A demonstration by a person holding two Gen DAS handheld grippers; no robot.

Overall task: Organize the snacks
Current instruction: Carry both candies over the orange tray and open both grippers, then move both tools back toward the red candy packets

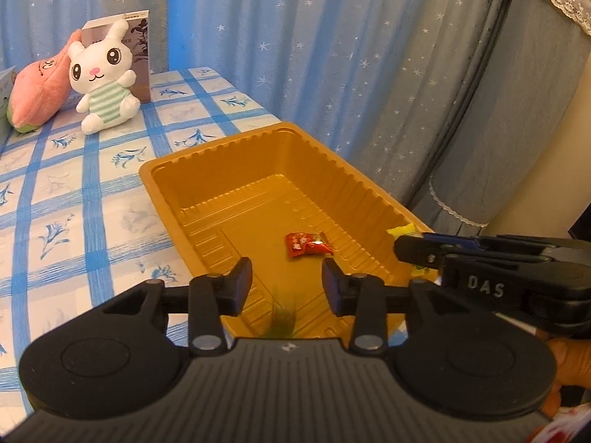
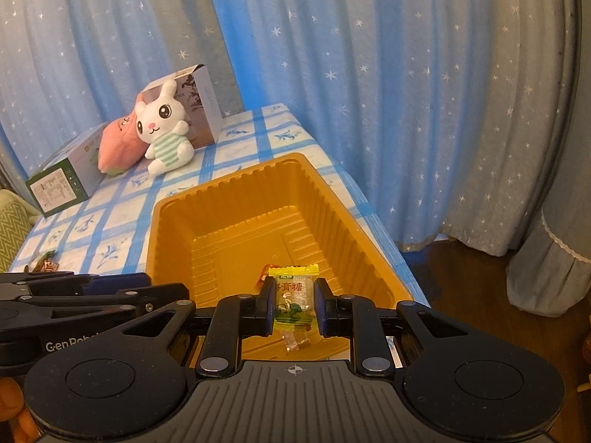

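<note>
The orange tray (image 1: pixel 207 170) sat on the worktop (image 1: pixel 74 192), which had a blue checked cloth on it. A red snack packet (image 1: pixel 307 244) lay flat on the tray's floor, near the front.

The left gripper (image 1: pixel 287 288) hung over the near end of the tray. Its jaws stood partly open and nothing was pinched between them. A blurry green thing showed just below them, low in the tray; it was too smeared to tell what it was.

The right gripper (image 2: pixel 294 306) was over the tray too, right beside the left one. Its jaws were squeezed tight on a yellow candy packet (image 2: pixel 293 295), which stood upright between the pads.

So the step in hand looked like dropping snacks into the tray, one from each hand. Next, the right gripper probably needed to open up so the yellow packet could fall in beside the red one. One more wrapped snack (image 2: pixel 46 264) lay on the cloth to the left of the tray, and it likely still had to be picked up.
</note>
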